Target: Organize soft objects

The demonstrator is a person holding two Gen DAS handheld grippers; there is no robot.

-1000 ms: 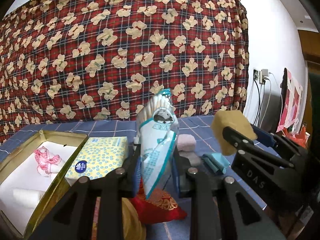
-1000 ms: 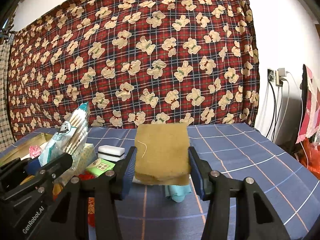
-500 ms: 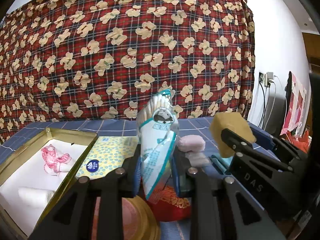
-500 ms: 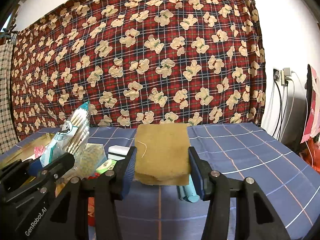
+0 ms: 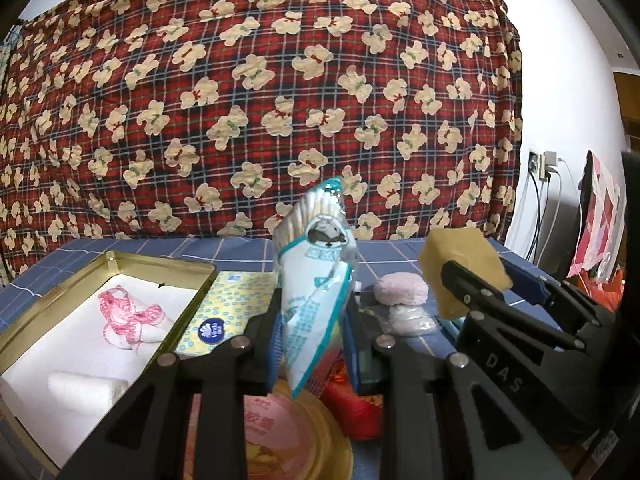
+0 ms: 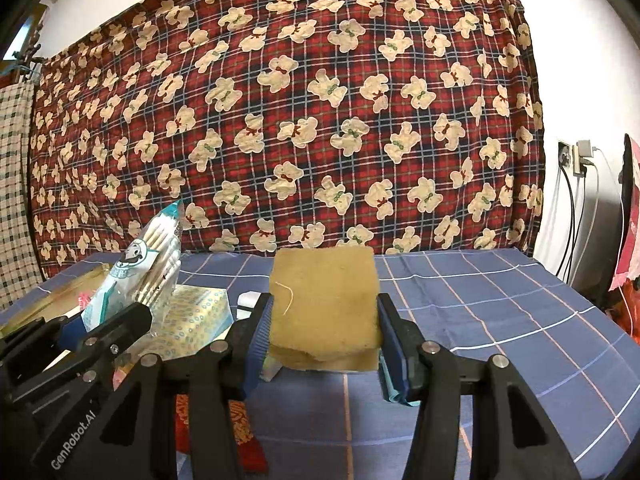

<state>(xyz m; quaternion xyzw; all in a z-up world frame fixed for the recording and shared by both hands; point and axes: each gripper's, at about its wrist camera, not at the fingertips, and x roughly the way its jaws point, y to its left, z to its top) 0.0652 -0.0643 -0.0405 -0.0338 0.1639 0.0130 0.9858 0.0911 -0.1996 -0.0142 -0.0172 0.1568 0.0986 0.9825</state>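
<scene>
Left wrist view: the left gripper [image 5: 312,328] is clamped narrow on a clear packet of cotton swabs [image 5: 316,280], which stands upright between the 2 blue pads with its sealed teal top leaning to the right. Directly below the packet sit a round gold-rimmed tin lid with a pink face [image 5: 280,436] and a red embroidered pouch [image 5: 356,408], both partly covered by the gripper's black frame. Just left of the fingers lies a yellow dotted tissue pack [image 5: 224,308], touching the wall of an open gold tin [image 5: 56,292]. The tin's white lining holds a pink-and-white crocheted piece [image 5: 128,316] and a white roll [image 5: 84,392]. To the right of the fingers, 2 round puffs, a pink one [image 5: 400,288] above a whitish one [image 5: 404,320], rest on the blue checked tablecloth [image 5: 224,248].

In the right wrist view, the right gripper [image 6: 324,332] is closed on a tan sponge block [image 6: 324,304], held square between its pads at a middling width, a pale thread on the sponge's front face. The sponge hides most of what lies behind it: only the edges of a white-topped block [image 6: 248,300] and of a teal folded item [image 6: 390,384] show. The left gripper crosses the lower left of this view, in front of the tissue pack. Behind everything hangs a red plaid cloth printed with bears [image 6: 280,120]; cables hang from a wall socket [image 6: 576,160] at the right.
</scene>
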